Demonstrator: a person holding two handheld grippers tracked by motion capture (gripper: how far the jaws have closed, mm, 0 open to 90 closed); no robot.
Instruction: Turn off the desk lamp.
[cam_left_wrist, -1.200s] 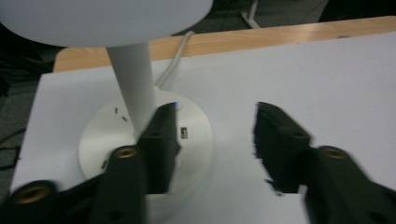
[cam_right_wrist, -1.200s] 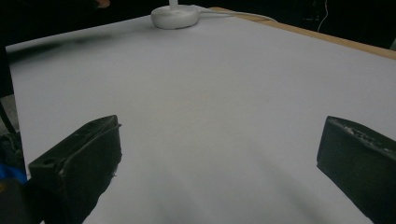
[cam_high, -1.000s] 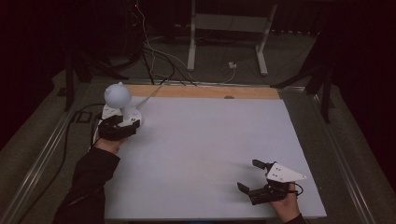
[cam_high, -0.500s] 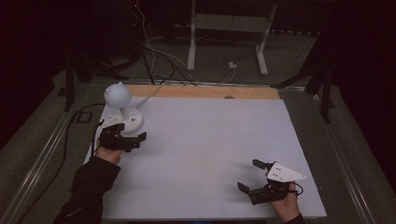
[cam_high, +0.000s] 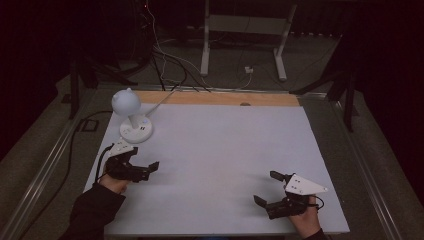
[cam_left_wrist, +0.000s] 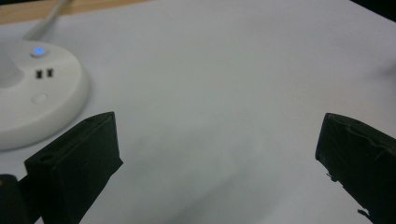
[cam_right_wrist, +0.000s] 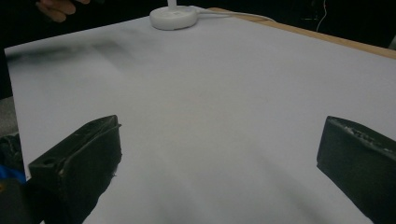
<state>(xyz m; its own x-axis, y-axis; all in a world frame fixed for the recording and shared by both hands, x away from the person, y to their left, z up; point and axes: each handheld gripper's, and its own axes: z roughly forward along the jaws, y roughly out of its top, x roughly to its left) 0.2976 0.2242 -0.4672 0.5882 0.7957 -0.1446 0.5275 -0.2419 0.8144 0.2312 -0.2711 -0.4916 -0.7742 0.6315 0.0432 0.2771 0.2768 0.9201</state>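
The white lamp (cam_high: 131, 117) stands upright near the far left corner of the white surface (cam_high: 225, 150), its round base showing a small lit blue button in the left gripper view; the left gripper (cam_high: 145, 172) sits just beside it on the near side, not touching, its jaws having just been opening and now wide apart with nothing between them. The right gripper (cam_high: 267, 189) rests at the near right, well apart from the lamp, jaws spread wide and empty
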